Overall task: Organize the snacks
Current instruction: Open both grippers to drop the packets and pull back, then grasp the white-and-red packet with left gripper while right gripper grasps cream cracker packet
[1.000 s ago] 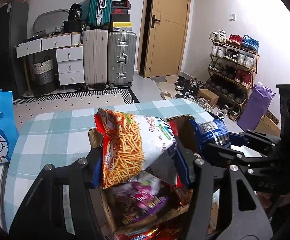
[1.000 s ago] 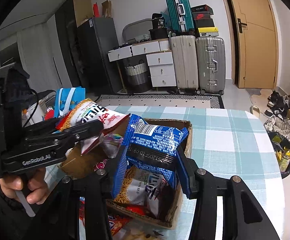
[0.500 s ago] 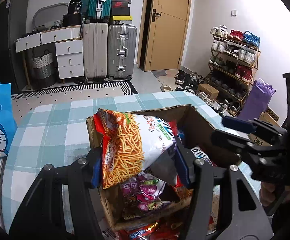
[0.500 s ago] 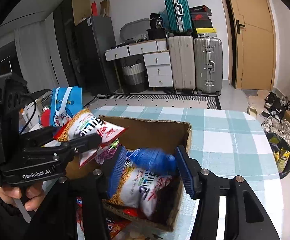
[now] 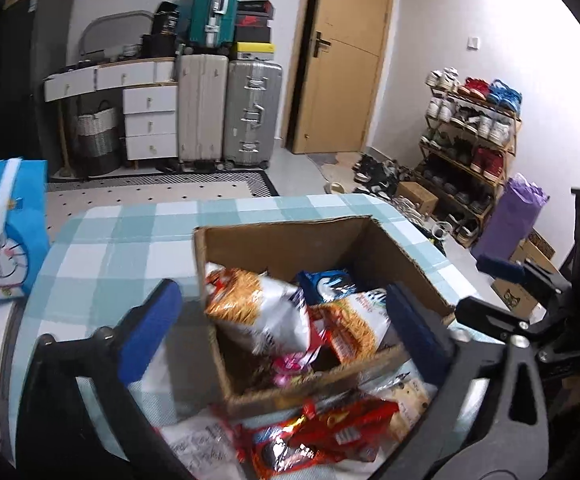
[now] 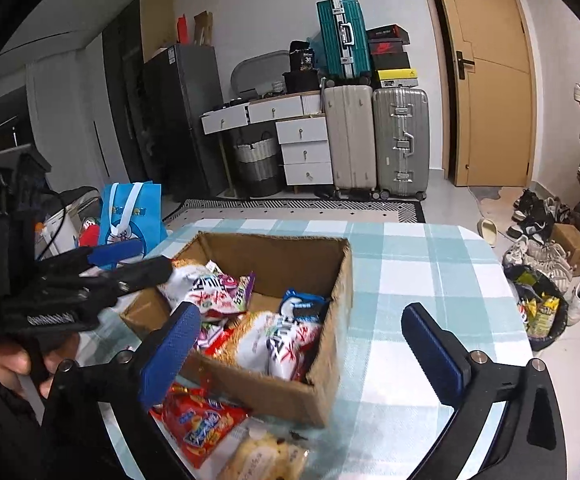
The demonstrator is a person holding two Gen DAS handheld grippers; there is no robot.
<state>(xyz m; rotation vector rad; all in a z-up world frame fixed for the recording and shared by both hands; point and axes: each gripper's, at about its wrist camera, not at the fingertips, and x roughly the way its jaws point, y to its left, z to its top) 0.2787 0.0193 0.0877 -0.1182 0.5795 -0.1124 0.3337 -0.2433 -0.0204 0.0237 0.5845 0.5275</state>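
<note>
A checked tablecloth (image 6: 417, 276) covers my table; suitcases (image 6: 373, 140) line the far wall. The box (image 6: 331, 312) at centre brims with snack bags (image 6: 278, 340). My left claw (image 5: 282, 320) and right claw (image 6: 301, 348) gape, empty, above it.

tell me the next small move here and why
Probably bring the right gripper down toward the red snack bag lying on the checked tablecloth in front of the cardboard box. Both grippers are open and empty, and that bag is among the snacks not yet in the box.
</note>
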